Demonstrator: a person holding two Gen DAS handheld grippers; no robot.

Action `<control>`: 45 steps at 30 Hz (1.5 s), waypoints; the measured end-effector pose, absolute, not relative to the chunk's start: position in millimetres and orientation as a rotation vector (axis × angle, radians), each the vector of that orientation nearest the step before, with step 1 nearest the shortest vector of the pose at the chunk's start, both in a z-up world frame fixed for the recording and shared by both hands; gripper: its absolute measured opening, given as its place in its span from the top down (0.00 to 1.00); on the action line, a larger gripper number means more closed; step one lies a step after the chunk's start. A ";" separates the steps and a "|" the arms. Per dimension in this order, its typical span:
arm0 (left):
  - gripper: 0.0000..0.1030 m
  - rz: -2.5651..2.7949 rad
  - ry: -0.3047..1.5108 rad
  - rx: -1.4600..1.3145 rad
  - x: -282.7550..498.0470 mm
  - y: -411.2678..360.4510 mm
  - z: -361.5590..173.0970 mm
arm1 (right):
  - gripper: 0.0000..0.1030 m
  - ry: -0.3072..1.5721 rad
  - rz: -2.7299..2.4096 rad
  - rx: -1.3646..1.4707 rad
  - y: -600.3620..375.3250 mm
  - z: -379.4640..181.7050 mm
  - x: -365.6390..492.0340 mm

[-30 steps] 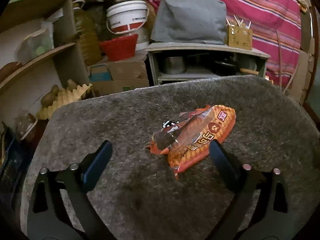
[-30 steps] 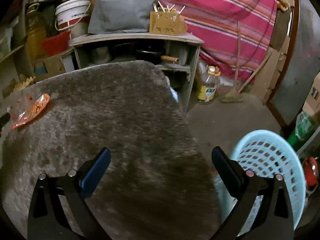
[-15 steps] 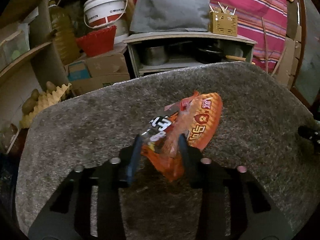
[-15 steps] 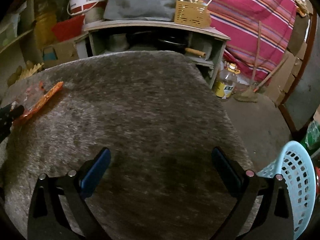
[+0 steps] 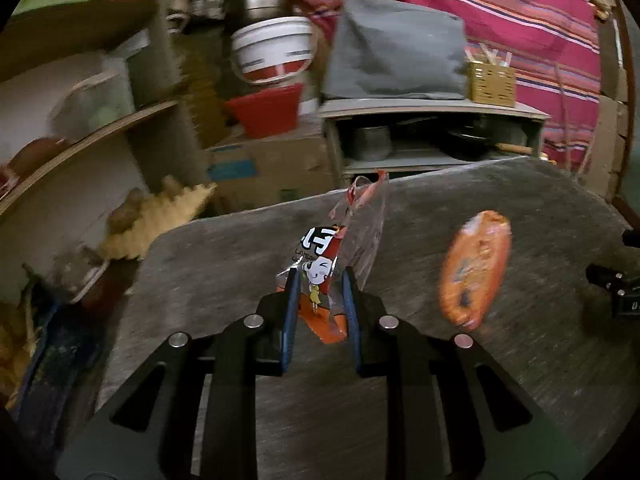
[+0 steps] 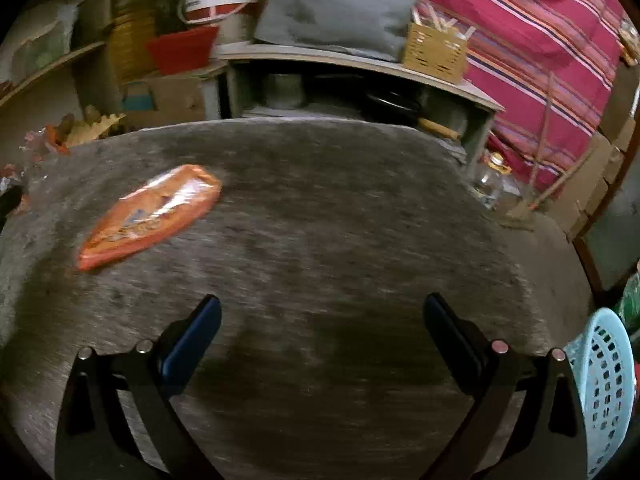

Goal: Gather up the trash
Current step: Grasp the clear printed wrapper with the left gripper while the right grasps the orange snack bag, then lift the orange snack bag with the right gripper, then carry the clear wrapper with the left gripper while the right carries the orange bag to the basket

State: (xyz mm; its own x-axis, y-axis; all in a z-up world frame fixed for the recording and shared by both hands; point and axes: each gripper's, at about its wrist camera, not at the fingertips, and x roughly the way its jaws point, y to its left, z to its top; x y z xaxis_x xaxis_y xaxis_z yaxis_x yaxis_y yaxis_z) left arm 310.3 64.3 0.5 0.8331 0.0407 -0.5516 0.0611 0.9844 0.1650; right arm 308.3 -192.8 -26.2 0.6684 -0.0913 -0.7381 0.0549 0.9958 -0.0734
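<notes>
My left gripper (image 5: pixel 321 280) is closing its jaws on a crumpled clear wrapper (image 5: pixel 326 246) with red print and a cartoon figure. The blue pads press it from both sides, and it stands up between them above the grey shaggy tabletop (image 5: pixel 240 264). An orange snack packet (image 5: pixel 474 266) lies flat on the tabletop to the right of it. In the right wrist view, that orange snack packet (image 6: pixel 152 212) lies ahead and to the left. My right gripper (image 6: pixel 322 306) hangs open over bare pile, with nothing between its fingers.
A light blue perforated basket (image 6: pixel 604 380) stands on the floor off the table's right edge. Behind the table are a low shelf unit (image 5: pixel 432 108) with pots, a grey bundle (image 5: pixel 396 56), a white bucket (image 5: pixel 274 52) and cardboard boxes. Wooden shelves (image 5: pixel 80 148) rise at the left.
The left jaws closed on the clear wrapper and lifted it off the orange packet, which stays on the table. The right gripper swung left over the table, so the basket slid to the frame's edge.
</notes>
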 end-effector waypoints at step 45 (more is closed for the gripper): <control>0.81 0.100 0.582 0.214 265.7 107.9 9.6 | 0.81 0.860 0.148 0.060 -137.7 -21.4 312.9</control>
State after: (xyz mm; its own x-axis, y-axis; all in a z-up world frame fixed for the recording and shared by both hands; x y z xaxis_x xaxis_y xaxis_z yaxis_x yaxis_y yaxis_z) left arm 265.7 107.9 9.6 0.8314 0.1537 -0.5339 -0.0332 0.9730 0.2284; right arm 312.9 -137.7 -21.4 0.6432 0.1537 -0.7501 -0.1053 0.9881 0.1121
